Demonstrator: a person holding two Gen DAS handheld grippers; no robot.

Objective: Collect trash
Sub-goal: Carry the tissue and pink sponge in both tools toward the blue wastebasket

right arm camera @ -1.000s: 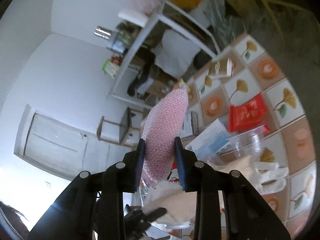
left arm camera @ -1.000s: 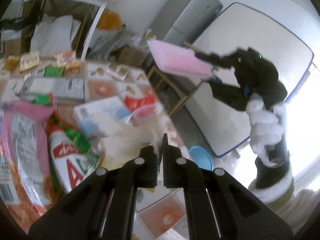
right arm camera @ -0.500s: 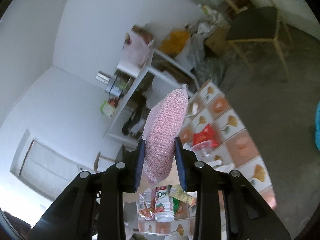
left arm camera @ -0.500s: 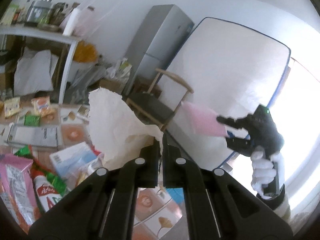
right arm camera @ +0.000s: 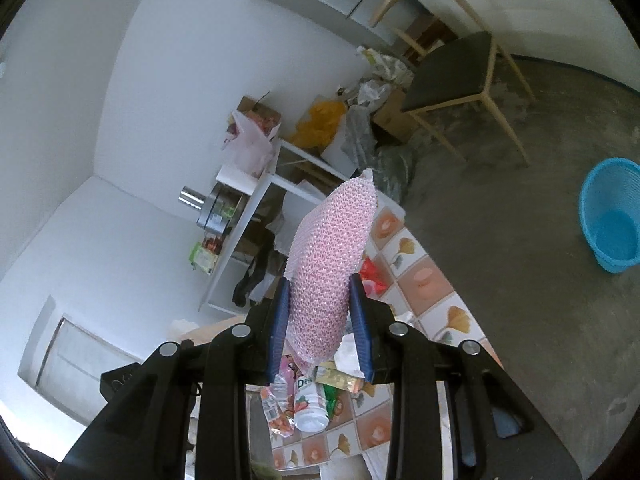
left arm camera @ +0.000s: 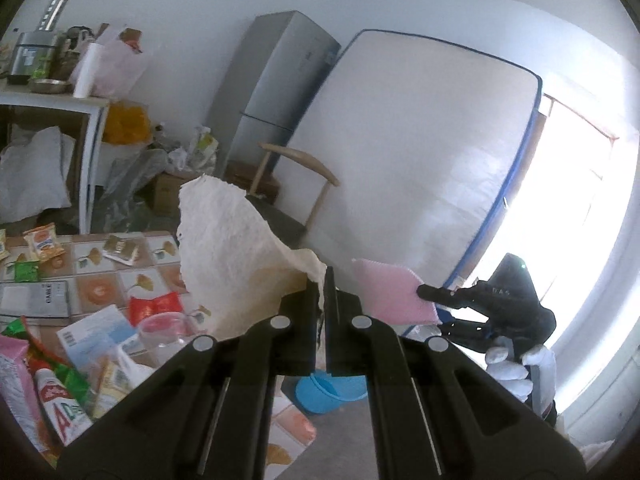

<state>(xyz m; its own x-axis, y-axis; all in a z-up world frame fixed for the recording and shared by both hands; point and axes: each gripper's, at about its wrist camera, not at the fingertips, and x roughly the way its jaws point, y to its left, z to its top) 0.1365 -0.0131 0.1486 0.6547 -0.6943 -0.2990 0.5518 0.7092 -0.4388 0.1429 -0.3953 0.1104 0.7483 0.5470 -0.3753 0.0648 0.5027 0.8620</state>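
- Two handheld grippers in view. Left gripper [left arm camera: 323, 280]: jaws closed all the way, pinching one edge of a single crumpled white paper sheet [left arm camera: 232, 256], which stands up and to the left of the tips, above the table.
- Right gripper [right arm camera: 320, 312]: jaws part-open, blue pads pressed on both sides of one pink bubble-wrap pouch [right arm camera: 332, 264]; pouch sticks up past the tips. The same pouch shows in the left wrist view, held off the table's right edge, with one white-gloved hand [left arm camera: 516, 364] on the handle.
- One blue basket [right arm camera: 612, 216] on the grey floor, well apart from the tiled table [right arm camera: 424, 280]. Inside: nothing that I can make out. In the left view only its rim shows below the closed fingers.
- Loose trash on the table, left view: one red wrapper [left arm camera: 154, 306], one clear plastic cup [left arm camera: 164, 334], one white-and-blue carton [left arm camera: 94, 334], one grey flat pack [left arm camera: 34, 298], one orange snack packet [left arm camera: 42, 240], one small green packet [left arm camera: 26, 270]; further packets at lower left overlap, count uncertain.
- Right view: one white bottle [right arm camera: 308, 404] lying on the tiles below the pouch.
- One wooden chair [right arm camera: 452, 68], dark seat. One grey fridge [left arm camera: 276, 104]. One mattress [left arm camera: 412, 168] leaning upright on the wall.
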